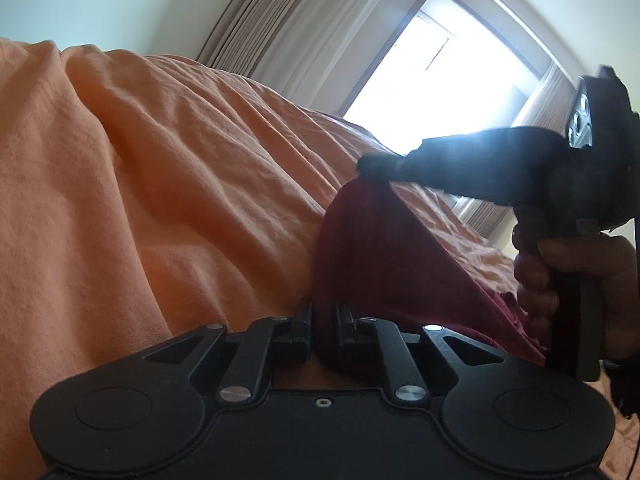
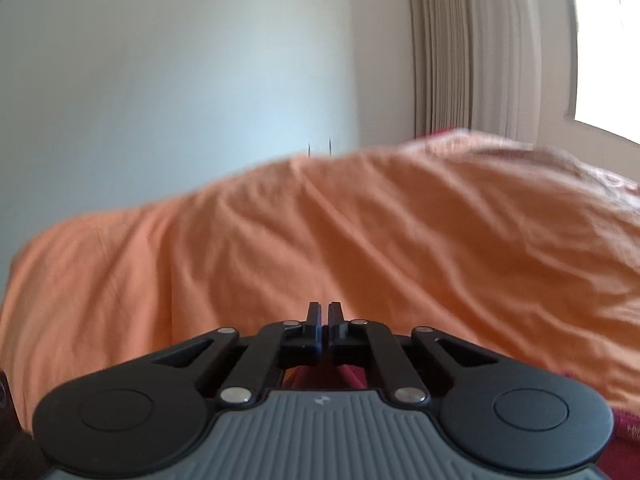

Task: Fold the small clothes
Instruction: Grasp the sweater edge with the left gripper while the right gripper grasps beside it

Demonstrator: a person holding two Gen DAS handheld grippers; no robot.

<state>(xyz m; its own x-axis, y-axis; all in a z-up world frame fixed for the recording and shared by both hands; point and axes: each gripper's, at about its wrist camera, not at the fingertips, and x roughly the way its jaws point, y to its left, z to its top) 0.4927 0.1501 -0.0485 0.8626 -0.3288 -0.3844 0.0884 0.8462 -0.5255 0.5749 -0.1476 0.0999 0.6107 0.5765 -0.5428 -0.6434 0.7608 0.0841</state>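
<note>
Both black two-finger grippers, the left gripper (image 1: 323,312) and the right gripper (image 1: 370,166), pinch the dark red knitted garment (image 1: 372,256) lifted above the orange wrinkled bedsheet (image 1: 160,160), so uneven pulling could slip an edge free.

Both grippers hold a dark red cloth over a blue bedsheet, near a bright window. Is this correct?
Not quite: the bedsheet is orange, not blue, as both wrist views show. The rest stands: the right gripper and left gripper pinch the dark red cloth, near the window.
</note>
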